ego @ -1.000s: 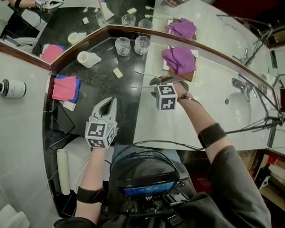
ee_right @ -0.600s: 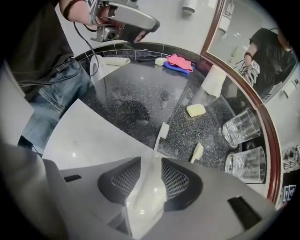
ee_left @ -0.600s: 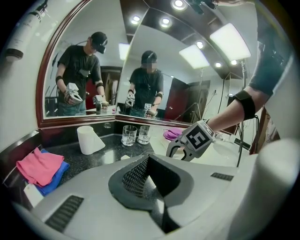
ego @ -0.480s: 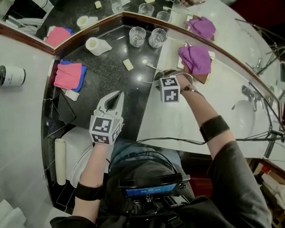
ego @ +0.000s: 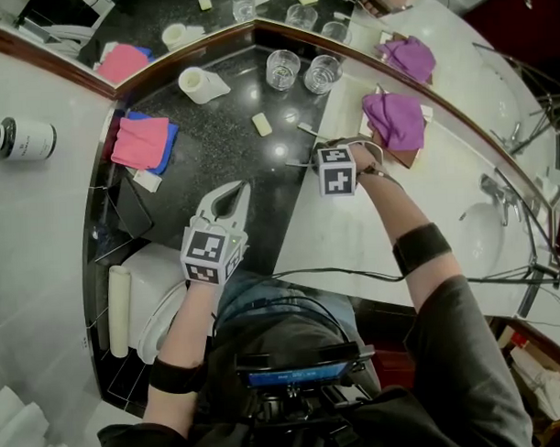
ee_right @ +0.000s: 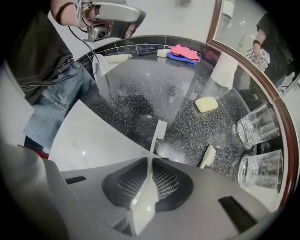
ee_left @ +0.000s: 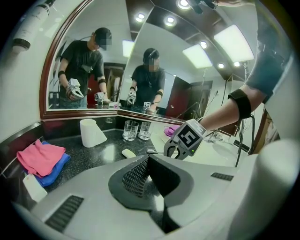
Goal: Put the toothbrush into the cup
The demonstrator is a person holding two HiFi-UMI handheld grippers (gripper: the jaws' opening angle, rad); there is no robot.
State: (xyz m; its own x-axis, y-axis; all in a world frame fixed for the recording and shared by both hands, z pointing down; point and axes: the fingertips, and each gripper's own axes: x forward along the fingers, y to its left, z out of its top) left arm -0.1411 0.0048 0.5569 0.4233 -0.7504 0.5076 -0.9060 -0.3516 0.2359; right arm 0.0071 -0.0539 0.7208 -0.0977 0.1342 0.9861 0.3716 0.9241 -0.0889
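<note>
Bench [ego: 224, 147] first: dark stone half on the left, white half on the right, w/ the seam running under my right hand. Pink cloth [ego: 141, 140] sits at 9 o'clock of the work area and purple cloth [ego: 395, 118] at 2 o'clock, both well clear.

Two glass cups [ego: 282, 69] stand upright side by side at 12 o'clock against the mirror edge. I take one as the target, since the white cup [ego: 205, 85] near them lies on its side.

Left claw [ego: 238, 190] is closed on nothing, parked over the dark stone at 7 o'clock of the cups. I reckon that's just to keep it out of the way.

Right claw [ee_right: 150, 160] points down at the seam. Its jaws have just been closing and now pinch the toothbrush [ee_right: 146, 183] by the handle, so the head end stays free.

In the right gripper view the long axis runs 6 to 12 o'clock, with the head at 12, past the claw tips and over the dark stone. Can't tell if it's off the bench yet.
</note>
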